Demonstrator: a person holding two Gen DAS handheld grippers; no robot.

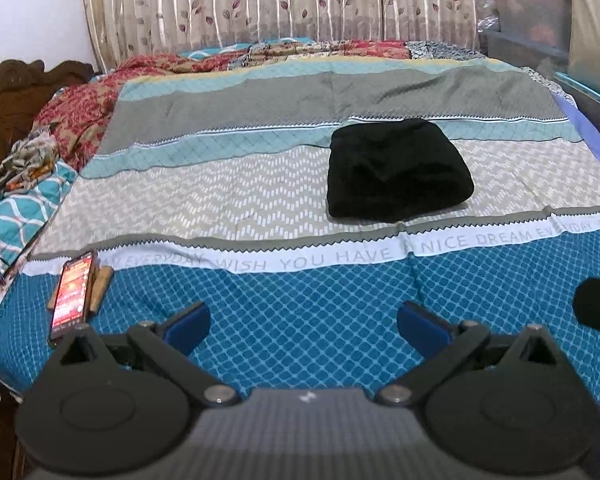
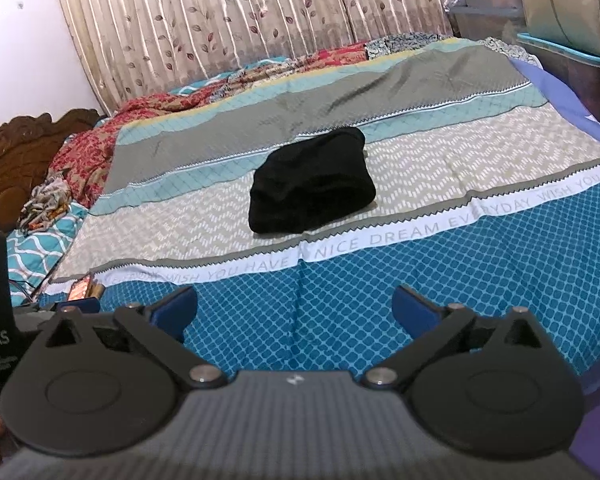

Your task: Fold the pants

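The black pants lie folded into a compact bundle on the patterned bedsheet, on its beige zigzag band. They also show in the right wrist view. My left gripper is open and empty, held over the blue diamond band near the bed's front edge, well short of the pants. My right gripper is open and empty too, likewise back from the pants. A dark part of the right gripper shows at the right edge of the left wrist view.
A phone with a lit red screen lies at the bed's front left beside a small wooden object. Crumpled red and floral bedding lies along the left and far edges. Storage boxes stand at the back right. A curtain hangs behind.
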